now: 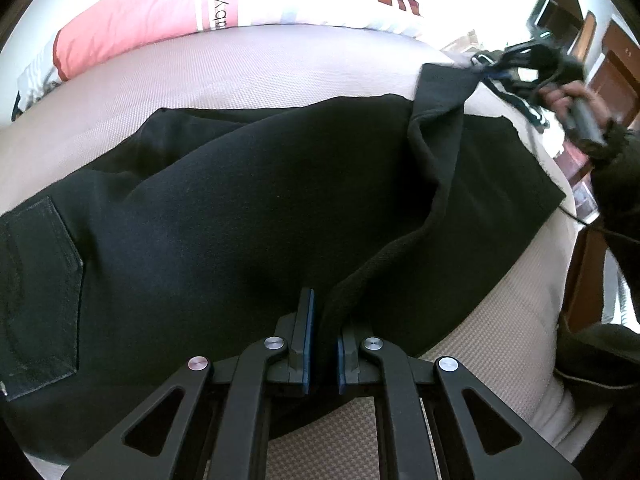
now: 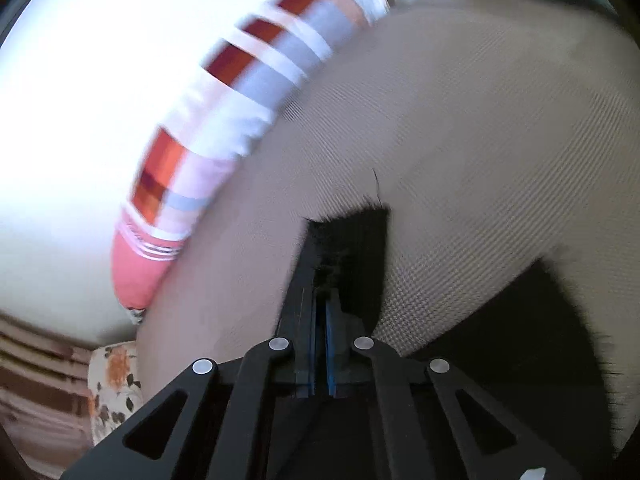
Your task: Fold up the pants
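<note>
Both tongs clamp black pants on bed.

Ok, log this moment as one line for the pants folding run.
left gripper: shut on pants hem | right gripper: shut on hem | bed: pants partly lifted

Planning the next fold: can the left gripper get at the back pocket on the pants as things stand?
Probably not yet. The left gripper is shut on the pants' near edge. The back pocket lies uncovered off to its left, so only that grip stands in the way.
</note>
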A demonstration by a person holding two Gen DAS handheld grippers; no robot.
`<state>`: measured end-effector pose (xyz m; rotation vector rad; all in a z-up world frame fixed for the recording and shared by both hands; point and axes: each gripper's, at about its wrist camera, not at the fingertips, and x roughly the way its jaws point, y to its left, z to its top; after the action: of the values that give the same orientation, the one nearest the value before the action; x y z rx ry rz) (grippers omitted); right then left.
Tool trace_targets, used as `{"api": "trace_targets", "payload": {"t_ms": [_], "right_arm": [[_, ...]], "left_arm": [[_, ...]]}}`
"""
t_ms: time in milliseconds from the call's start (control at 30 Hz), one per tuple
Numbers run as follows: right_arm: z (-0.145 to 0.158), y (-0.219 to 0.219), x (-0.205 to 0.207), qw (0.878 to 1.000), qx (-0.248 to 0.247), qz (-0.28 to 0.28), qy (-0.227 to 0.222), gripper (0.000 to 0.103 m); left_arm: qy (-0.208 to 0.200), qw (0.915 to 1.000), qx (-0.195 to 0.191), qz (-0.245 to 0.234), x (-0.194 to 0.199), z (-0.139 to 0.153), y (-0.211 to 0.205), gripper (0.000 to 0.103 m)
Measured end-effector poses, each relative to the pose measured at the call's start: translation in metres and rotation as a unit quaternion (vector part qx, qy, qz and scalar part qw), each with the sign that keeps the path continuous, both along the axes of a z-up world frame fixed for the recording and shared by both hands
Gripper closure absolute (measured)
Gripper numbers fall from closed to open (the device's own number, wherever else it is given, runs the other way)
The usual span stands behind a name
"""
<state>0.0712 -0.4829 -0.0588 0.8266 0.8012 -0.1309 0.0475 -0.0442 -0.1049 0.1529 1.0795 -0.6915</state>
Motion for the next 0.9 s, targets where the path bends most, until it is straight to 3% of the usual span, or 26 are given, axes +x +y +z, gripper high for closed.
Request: {"api": "trace_targets", "payload": {"t_ms": [167,300,367,500,733,833,900], "right_arm": [[0.052,-0.007,-0.087,0.993,-0.110,-0.029,-0.011,0.099],[0.025,-0.014,-0.151,0.986,-0.144,-0.064,0.051,0.100],[-0.007,-0.021,-0.173,0.984,-0.128,-0.082,0.088,0.100],[-0.055,-0.028,-0.188,0.983,-0.095,-0.104,0.120,0.100],[-0.036,-0.021,-0.195,0.980,-0.135,-0.101,0.107,0.101],[-0.048,-0.020,-0.194,0.977,-0.142,-0.099,0.125,0.101],[-0.057,-0.021,-0.195,0.977,-0.135,-0.106,0.126,0.101]], "left_arm": [[-0.034,0.9987,0.033,-0.017,-0.012,0.005,-0.011,0.093],[-0.070,0.9937,0.071,-0.052,-0.024,0.004,-0.023,0.093],[-0.079,0.9916,0.082,-0.060,-0.027,0.002,-0.028,0.092],[-0.087,0.9891,0.090,-0.077,-0.028,0.002,-0.028,0.091],[-0.106,0.9836,0.106,-0.099,-0.034,0.004,-0.032,0.090],[-0.118,0.9811,0.113,-0.104,-0.038,0.002,-0.034,0.090],[-0.102,0.9830,0.110,-0.106,-0.035,0.005,-0.032,0.086]]}}
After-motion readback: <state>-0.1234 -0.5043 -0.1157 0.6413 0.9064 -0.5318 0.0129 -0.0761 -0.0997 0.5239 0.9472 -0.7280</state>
